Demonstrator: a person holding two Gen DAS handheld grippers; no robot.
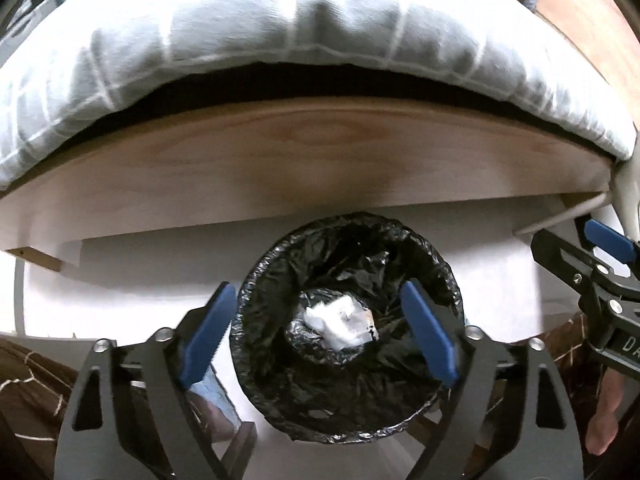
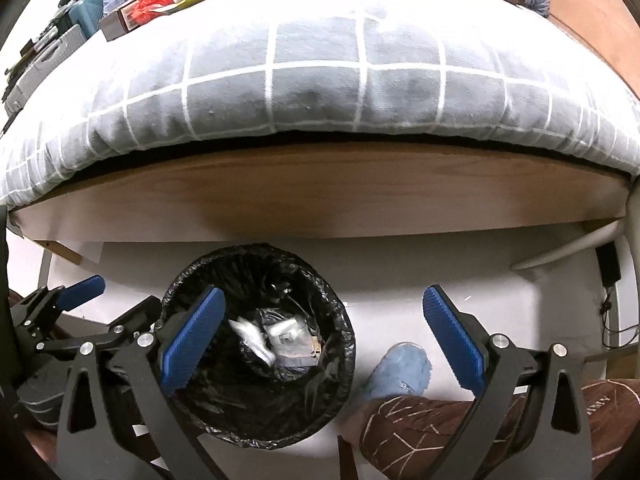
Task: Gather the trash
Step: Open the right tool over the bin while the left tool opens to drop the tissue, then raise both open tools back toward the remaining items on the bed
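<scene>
A round bin lined with a black plastic bag (image 1: pixel 352 392) stands on the white floor in front of the bed. White crumpled trash (image 1: pixel 340 326) lies at its bottom; it also shows in the right wrist view (image 2: pixel 272 338). My left gripper (image 1: pixel 320 336) is open and empty, right above the bin's mouth. My right gripper (image 2: pixel 324 344) is open and empty, over the bin's right rim (image 2: pixel 344 344) and the floor. The right gripper also shows at the right edge of the left wrist view (image 1: pixel 600 264), and the left gripper at the left edge of the right wrist view (image 2: pixel 80 304).
A wooden bed frame (image 2: pixel 320 196) with a grey checked mattress cover (image 2: pixel 320 80) fills the back. Boxes and clutter (image 2: pixel 132 12) lie on the bed's far left. A blue slipper (image 2: pixel 400 372) and brown patterned trouser legs (image 2: pixel 440 432) are beside the bin. A cable and plug (image 2: pixel 608 272) are at right.
</scene>
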